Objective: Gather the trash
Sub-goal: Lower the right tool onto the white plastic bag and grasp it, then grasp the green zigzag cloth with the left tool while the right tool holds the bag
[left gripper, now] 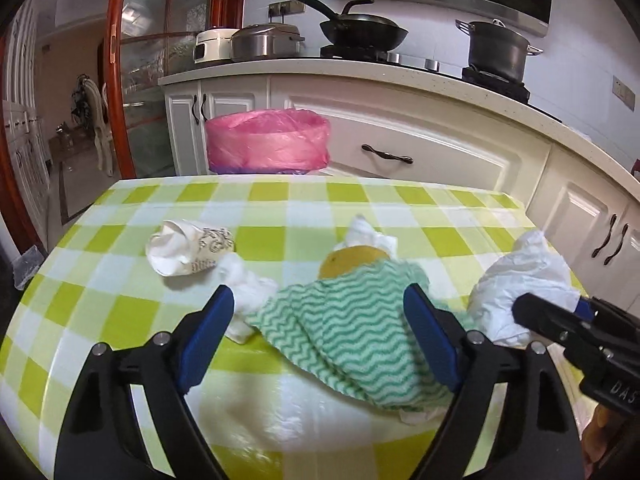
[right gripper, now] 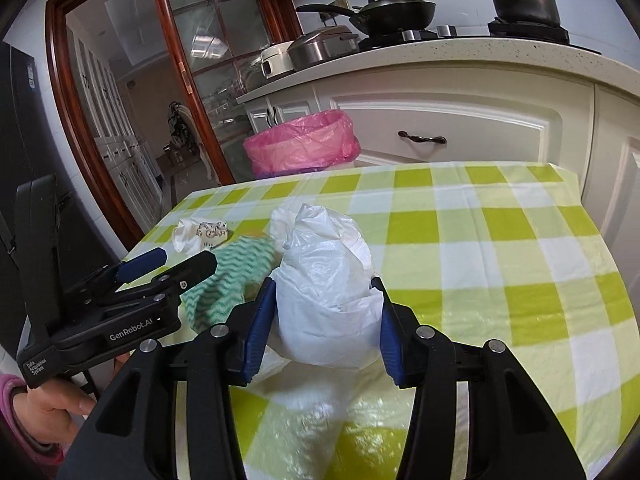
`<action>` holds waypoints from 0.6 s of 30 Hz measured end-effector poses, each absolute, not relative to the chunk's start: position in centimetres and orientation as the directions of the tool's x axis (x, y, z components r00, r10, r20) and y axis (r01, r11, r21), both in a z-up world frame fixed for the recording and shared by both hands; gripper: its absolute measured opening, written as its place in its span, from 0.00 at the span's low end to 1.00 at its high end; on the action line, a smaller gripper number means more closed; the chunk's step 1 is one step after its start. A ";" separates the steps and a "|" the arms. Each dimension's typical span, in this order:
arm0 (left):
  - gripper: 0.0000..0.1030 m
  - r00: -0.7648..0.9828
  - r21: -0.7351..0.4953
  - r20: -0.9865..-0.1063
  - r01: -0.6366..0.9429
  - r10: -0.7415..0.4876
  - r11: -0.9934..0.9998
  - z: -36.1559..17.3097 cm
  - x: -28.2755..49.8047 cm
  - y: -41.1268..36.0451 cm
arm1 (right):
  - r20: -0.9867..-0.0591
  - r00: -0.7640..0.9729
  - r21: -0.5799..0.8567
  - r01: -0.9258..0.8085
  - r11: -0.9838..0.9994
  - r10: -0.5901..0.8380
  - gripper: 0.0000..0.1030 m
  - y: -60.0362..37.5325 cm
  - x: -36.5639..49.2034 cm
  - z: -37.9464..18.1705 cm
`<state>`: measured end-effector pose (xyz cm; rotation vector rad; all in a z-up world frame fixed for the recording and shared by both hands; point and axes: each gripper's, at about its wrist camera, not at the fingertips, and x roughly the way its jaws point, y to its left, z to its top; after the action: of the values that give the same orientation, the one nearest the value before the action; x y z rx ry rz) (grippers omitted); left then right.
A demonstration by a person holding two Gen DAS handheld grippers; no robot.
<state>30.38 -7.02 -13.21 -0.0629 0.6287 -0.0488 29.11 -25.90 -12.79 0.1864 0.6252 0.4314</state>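
White cabinets (left gripper: 420,136), a speckled counter (left gripper: 360,74) (pots on top), perhaps a glazed door (right gripper: 208,60).

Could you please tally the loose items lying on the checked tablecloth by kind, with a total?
White plastic bag, in the right claw: 1
Crushed paper cup: 1
Green wavy cloth: 1
White tissue wads: 2
Yellow-brown piece under the cloth: 1
Total: 6
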 end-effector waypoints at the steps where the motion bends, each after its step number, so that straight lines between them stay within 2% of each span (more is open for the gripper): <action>1: 0.81 0.806 -0.074 -0.588 0.032 -0.070 0.997 -13.3 30.4 -7.4 | -0.524 0.726 0.305 -0.328 0.894 0.446 0.45 -26.2 29.0 -12.9; 2: 0.80 0.803 -0.064 -0.592 0.038 -0.068 0.997 -13.4 30.4 -7.8 | -0.522 0.728 0.311 -0.322 0.894 0.444 0.45 -26.5 29.0 -13.0; 4: 0.52 0.784 -0.025 -0.618 0.056 -0.059 0.998 -14.1 30.7 -8.6 | -0.522 0.730 0.316 -0.315 0.895 0.441 0.45 -27.2 28.7 -13.0; 5: 0.46 0.772 -0.022 -0.632 0.067 -0.065 0.998 -14.5 30.9 -8.8 | -0.522 0.731 0.317 -0.312 0.895 0.440 0.45 -27.4 28.6 -13.0; 7: 0.25 0.754 -0.020 -0.652 0.086 -0.078 0.996 -15.2 30.9 -9.1 | -0.518 0.736 0.318 -0.306 0.897 0.435 0.45 -28.1 28.2 -12.9; 8: 0.20 0.751 -0.013 -0.656 0.092 -0.078 0.996 -15.4 30.9 -9.3 | -0.517 0.741 0.316 -0.299 0.900 0.428 0.45 -28.5 28.0 -12.9; 9: 0.08 0.747 -0.006 -0.659 0.106 -0.084 0.994 -15.6 30.8 -9.5 | -0.516 0.744 0.317 -0.294 0.902 0.424 0.45 -28.8 27.8 -12.9; 10: 0.00 0.744 0.004 -0.662 0.122 -0.088 0.993 -15.8 30.6 -9.9 | -0.515 0.749 0.319 -0.285 0.904 0.418 0.45 -29.2 27.6 -12.9; 18: 0.00 0.773 0.054 -0.632 0.119 -0.058 0.991 -15.1 28.5 -9.6 | -0.502 0.778 0.329 -0.232 0.916 0.377 0.45 -31.5 26.7 -12.8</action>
<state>28.51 -9.64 -15.05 0.0929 0.6809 -0.0957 26.71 -31.52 -12.78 0.2558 0.5940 0.3334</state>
